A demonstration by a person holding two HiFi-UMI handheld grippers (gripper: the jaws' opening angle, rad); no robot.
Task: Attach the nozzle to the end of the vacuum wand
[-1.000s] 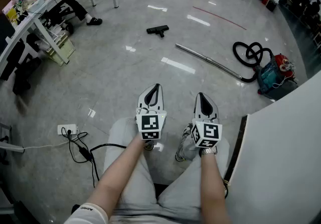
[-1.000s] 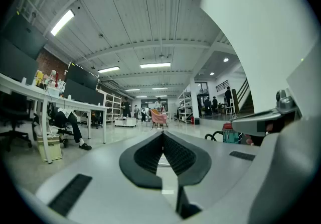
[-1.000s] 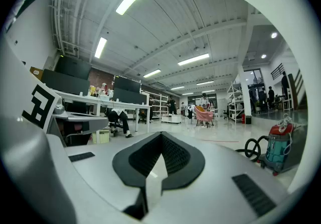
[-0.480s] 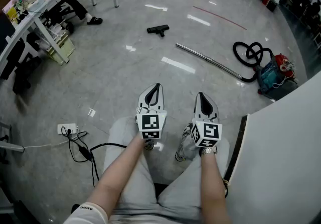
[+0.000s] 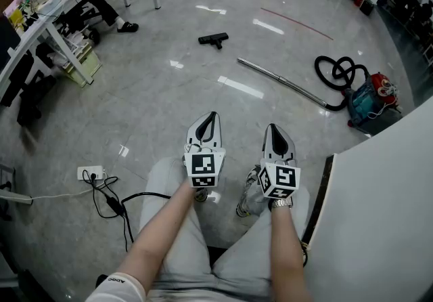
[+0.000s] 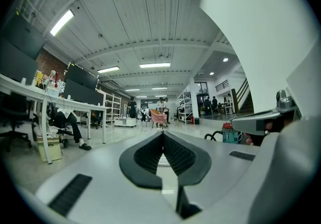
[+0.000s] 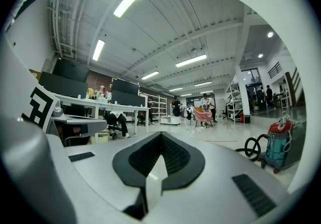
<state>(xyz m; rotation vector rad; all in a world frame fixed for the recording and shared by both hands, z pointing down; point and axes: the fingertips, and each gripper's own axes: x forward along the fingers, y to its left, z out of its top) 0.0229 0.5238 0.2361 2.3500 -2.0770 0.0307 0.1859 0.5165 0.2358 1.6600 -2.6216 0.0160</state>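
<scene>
Black nozzle [image 5: 213, 39], small and indistinct

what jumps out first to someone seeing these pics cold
The left gripper and right gripper stand side by side low in the head view, both shut and empty. Beyond them on the glossy floor lie the black nozzle and, apart from it, the long silver wand, running to the hose and vacuum cleaner at right.

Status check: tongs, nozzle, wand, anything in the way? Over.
Both shut, empty: left tongs, right tongs. On floor, nozzle lies apart from wand, unattached. Nothing seen lying between them.
</scene>
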